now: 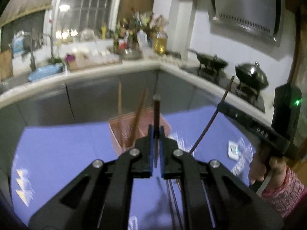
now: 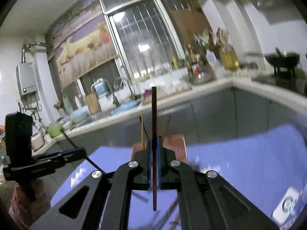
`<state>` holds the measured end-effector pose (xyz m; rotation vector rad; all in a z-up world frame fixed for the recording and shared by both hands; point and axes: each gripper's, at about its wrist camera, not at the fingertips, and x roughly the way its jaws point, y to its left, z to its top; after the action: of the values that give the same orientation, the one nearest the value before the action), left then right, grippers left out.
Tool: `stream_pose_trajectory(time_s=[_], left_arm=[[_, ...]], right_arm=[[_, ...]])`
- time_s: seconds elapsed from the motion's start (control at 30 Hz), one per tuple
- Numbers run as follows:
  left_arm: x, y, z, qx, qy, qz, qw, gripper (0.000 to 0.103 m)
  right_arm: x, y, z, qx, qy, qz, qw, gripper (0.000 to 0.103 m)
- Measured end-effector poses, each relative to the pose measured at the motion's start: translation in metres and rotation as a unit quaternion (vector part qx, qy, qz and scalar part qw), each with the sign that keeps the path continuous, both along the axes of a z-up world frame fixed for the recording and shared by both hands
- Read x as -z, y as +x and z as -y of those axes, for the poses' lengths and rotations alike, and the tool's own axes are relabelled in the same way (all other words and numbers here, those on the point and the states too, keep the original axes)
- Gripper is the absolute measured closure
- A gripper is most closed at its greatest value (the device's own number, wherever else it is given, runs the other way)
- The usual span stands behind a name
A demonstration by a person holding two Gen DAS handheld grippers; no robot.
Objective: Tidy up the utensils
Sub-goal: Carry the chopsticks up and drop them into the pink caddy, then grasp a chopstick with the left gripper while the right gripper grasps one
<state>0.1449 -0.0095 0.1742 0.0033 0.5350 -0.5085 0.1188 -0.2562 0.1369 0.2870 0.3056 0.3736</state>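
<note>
A pink slotted utensil holder stands on the blue table with two light wooden chopsticks upright in it. My left gripper is shut on a dark chopstick, held upright just right of the holder. My right gripper is shut on another dark chopstick, upright in front of the holder. The right gripper's chopstick also shows in the left wrist view. More dark chopsticks lie on the table below.
The blue table sits before a grey-fronted kitchen counter with sink, bottles and woks. A white device and clear packets lie at the table's right.
</note>
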Motion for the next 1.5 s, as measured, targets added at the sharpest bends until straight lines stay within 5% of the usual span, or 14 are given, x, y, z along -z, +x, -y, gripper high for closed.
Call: stream_pose_trajectory(time_s=[0.27,0.63,0.7,0.77,0.93,1.1,1.2,1.33,1.5], left_arm=[[-0.040,0.061,0.009,-0.052,0.025,0.040,0.9975,0.098],[0.012,0.120,0.017,-0.064,0.066,-0.009,0.9957,0.098],[0.029,0.126,0.022,-0.066,0.079,-0.033,0.9941,0.087],[0.043,0.129,0.025,-0.078,0.092,-0.052,0.9914,0.044],[0.039,0.105,0.017,-0.087,0.073,-0.031,0.9930,0.044],[0.034,0.063,0.002,-0.086,0.044,-0.017,0.9951,0.044],[0.057,0.027,-0.007,-0.075,0.038,-0.031,0.9960,0.044],[0.111,-0.006,-0.009,-0.060,0.056,-0.083,0.9932,0.044],[0.178,-0.038,0.001,-0.023,0.071,-0.165,0.9835,0.051]], right_arm=[[-0.039,0.069,-0.031,0.013,-0.028,0.034,0.999,0.098],[0.016,0.127,-0.073,-0.017,-0.070,-0.036,0.997,0.098],[0.026,0.133,-0.080,-0.026,-0.078,-0.059,0.995,0.097],[0.030,0.136,-0.082,-0.032,-0.077,-0.075,0.994,0.094],[0.015,0.115,-0.068,-0.013,-0.040,-0.054,0.998,0.068],[0.005,0.065,-0.040,0.005,-0.001,-0.026,1.000,0.066],[0.031,0.027,-0.026,0.010,0.018,-0.053,0.998,0.066],[0.103,-0.023,-0.021,0.016,0.002,-0.132,0.991,0.068],[0.176,-0.060,-0.027,0.015,-0.020,-0.233,0.972,0.083]])
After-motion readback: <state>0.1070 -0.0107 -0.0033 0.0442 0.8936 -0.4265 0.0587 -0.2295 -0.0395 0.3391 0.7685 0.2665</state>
